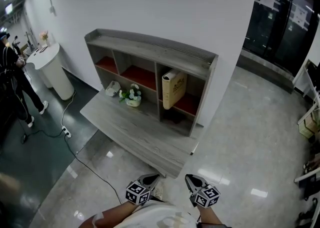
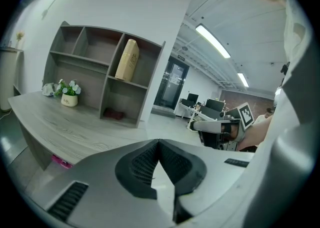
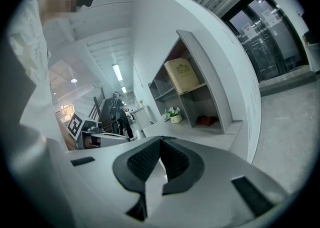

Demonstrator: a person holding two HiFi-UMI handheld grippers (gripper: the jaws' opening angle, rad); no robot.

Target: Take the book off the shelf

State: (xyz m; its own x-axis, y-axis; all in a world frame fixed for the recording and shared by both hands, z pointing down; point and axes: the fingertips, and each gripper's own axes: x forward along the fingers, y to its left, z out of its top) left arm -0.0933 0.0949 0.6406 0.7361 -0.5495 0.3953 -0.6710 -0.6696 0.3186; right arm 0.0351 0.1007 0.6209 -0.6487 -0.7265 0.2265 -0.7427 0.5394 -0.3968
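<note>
Approaching the shelf: neither tool is near the work yet. Both hang low by the person's body, well apart from the grey shelf unit (image 1: 150, 52), with the desk top (image 1: 135, 137) between.
Left gripper (image 2: 159, 143): jaws pressed together, nothing between them.
Right gripper (image 3: 160, 141): tips meeting as well, empty.
Book (image 1: 174, 89): a tan hardback in the upper right compartment, standing on its lower edge and tilted, cover turned partly outward. The space beside it looks free.
Neighbours: a small pot of white flowers (image 1: 132, 97) sits on the desk top, left of that compartment. A dark reddish item (image 2: 114, 115) lies in the compartment below the book.
Stage: by my judgement the task is at its very start, with the reach first and the grip after.
Doing it well: spread one pair of jaws wide before arriving and come in level over the desk top. Take the book across its thickness near the spine, high enough to steady the lean, then draw it straight out so it clears the compartment walls.
Risk: a pinch at a corner may let the heavy-looking book swing or drop.
</note>
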